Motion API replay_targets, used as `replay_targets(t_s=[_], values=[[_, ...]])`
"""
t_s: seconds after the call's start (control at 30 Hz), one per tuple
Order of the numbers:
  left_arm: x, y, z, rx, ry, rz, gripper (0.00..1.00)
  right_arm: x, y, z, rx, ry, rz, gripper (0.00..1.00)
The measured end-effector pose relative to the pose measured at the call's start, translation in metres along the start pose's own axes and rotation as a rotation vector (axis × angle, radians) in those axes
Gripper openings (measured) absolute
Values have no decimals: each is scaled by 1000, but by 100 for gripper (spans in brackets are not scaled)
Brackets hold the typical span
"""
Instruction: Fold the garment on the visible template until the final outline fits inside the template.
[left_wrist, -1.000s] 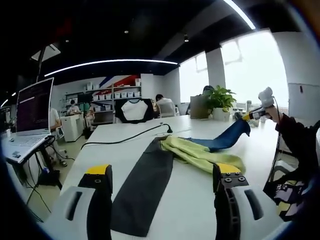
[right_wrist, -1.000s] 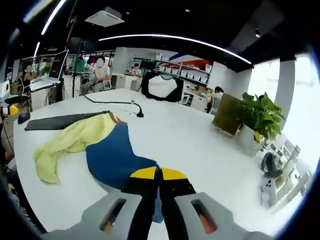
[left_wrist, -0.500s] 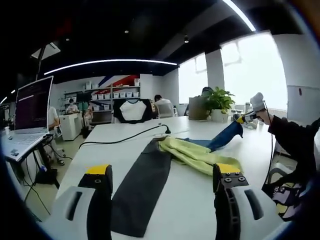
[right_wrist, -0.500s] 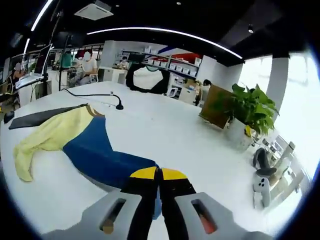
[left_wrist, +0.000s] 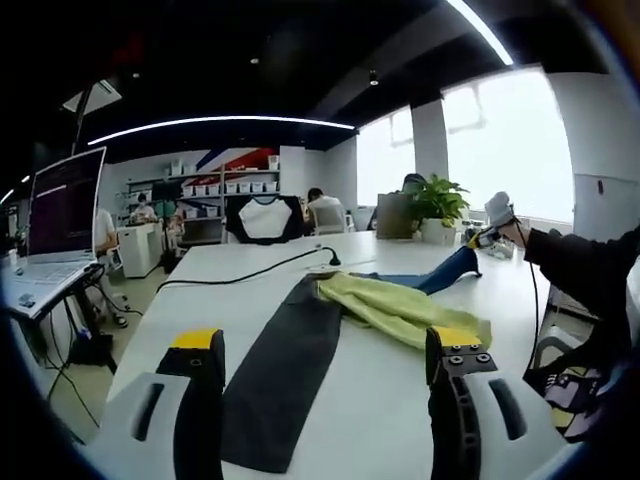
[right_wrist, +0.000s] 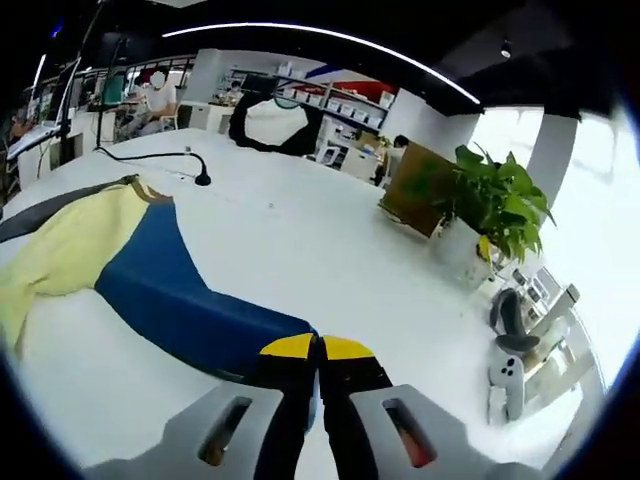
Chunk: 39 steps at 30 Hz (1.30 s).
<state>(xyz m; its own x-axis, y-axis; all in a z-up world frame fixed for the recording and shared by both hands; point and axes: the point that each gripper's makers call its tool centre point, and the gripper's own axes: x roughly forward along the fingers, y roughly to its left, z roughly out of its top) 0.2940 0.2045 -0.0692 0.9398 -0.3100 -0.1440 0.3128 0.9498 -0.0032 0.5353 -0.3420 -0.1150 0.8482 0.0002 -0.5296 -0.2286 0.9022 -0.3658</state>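
1. Garment (right_wrist: 150, 290) edge vanishes between the right gripper (right_wrist: 318, 352) jaws, which are clamped together on its blue part; the pinched cloth is hidden.
2. Yellow part (left_wrist: 400, 310) lies bunched on the white table (left_wrist: 250, 270), overlapping the dark template (left_wrist: 285, 370); its outline is hard to make out.
3. Compared with 1.0 s ago, the blue part is stretched longer and lower, away from the template.
4. Left gripper (left_wrist: 325, 345) hovers over the template's near end, jaws apart and holding nothing.
5. Right gripper (left_wrist: 478, 238) appears, probably raised slightly, at the person's outstretched sleeve (left_wrist: 575, 265).
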Motion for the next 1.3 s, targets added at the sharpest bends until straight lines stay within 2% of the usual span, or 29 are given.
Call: replay_targets(t_s=[0.2,0.3,0.4,0.63,0.77,0.87,1.17,1.3], values=[[-1,0,1,-1,-3,6,87,10,-9,-6,-31,36,-29,0],[0,2,-1,-1,6,7,87,15,-15,-8,-106,55,-59,0],[0,1,-2,-2,8,5,87,21,-21,-9,-134,68,-76,0],[2,3,-3,-7,13,12,87,34,-23,-14,-110,78,-58,0],[0,4,-2,-12,8,13,87,42,-27,-22,-116,118,-56,0],[0,6,-4,-11,17,22,87,46,-28,-29,-86,147,-43,0],[3,5,-6,-13,27,16,87,60,-33,-41,-113,198,-38,0],[4,4,-9,-12,36,18,87,63,-30,-49,-98,221,-26,0]])
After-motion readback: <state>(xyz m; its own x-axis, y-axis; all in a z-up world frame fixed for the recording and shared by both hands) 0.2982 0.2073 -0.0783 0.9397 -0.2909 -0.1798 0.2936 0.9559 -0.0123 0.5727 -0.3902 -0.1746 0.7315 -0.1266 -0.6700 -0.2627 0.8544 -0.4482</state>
